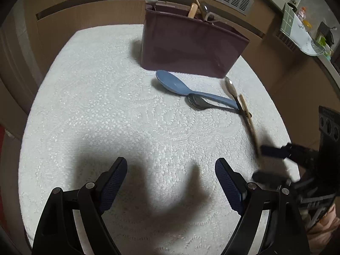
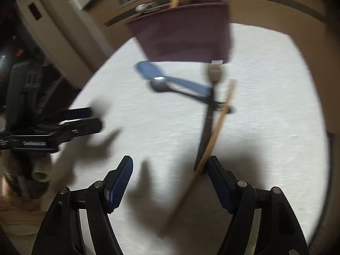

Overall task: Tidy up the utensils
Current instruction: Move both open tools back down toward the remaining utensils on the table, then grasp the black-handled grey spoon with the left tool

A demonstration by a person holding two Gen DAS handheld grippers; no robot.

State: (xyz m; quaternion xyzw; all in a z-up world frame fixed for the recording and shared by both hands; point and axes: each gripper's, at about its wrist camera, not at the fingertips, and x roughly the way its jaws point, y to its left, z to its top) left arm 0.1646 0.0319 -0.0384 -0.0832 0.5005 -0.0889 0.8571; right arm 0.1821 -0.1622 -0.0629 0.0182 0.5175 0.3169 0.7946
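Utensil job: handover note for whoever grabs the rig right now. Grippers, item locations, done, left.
Left gripper: open, empty, hovering over the white mat.
Right gripper: jaws apart, with the near end of the wooden chopstick running between them, close against one finger; a firm grip is not clear, the view is blurred.
Maroon holder stands at the mat's far side, with several utensils already in it.
Left on the mat in front of it: blue spoon, dark metal spoon, a dark-handled light-headed utensil, the chopstick. They overlap at the handles, so lift one at a time.
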